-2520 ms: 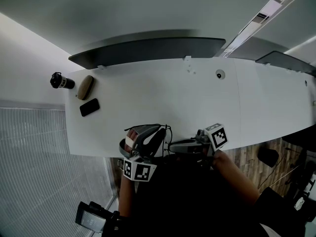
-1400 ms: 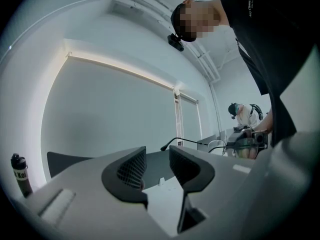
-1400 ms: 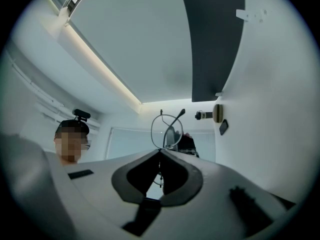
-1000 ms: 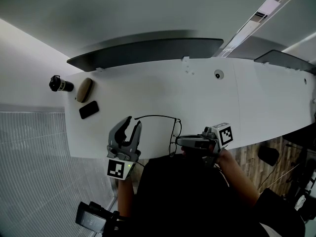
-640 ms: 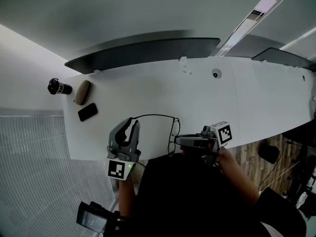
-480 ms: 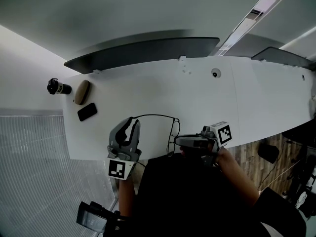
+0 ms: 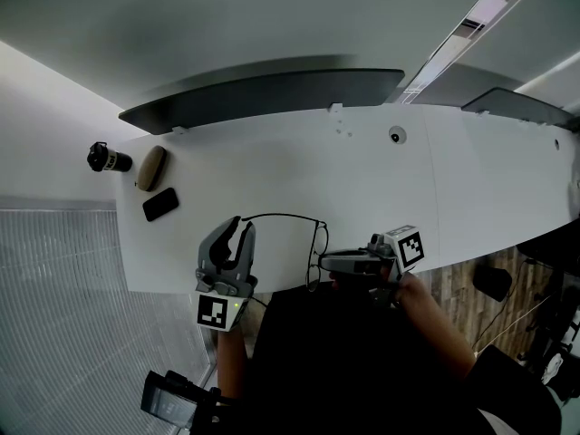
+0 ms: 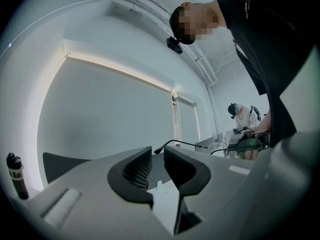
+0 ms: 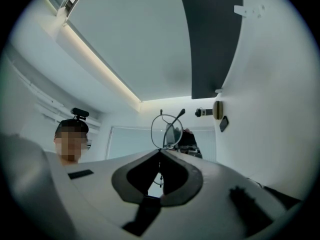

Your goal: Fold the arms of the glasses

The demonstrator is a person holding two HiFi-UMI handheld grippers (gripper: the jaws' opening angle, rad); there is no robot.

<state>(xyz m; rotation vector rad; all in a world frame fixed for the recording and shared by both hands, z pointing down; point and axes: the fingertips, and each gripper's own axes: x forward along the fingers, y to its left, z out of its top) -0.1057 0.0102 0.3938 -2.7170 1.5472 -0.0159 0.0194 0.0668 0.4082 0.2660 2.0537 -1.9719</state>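
Thin black wire glasses point(image 7: 316, 245) hang over the near edge of the white table point(image 7: 362, 188). My right gripper point(image 7: 323, 261) is shut on their frame beside a lens; in the right gripper view its jaw tips point(image 9: 160, 152) meet under the round lens point(image 9: 167, 129). One arm of the glasses point(image 7: 281, 214) stretches out to the left. My left gripper point(image 7: 242, 227) points at that arm's tip. Its jaws are opening, with a narrow gap point(image 8: 157, 151) and nothing pressed between the pads; the arm tip point(image 8: 159, 150) ends just beyond them.
At the table's far left are a black bottle point(image 7: 109, 159), a brown case point(image 7: 149, 168) and a black phone point(image 7: 162, 204). A small round grey fitting point(image 7: 396, 135) sits mid-table at the back. A dark panel point(image 7: 263, 98) runs behind the table.
The left gripper has drawn away from the glasses to the left, and one arm now stretches out toward it. Its jaws stand narrower than a second ago. The right gripper has not moved.
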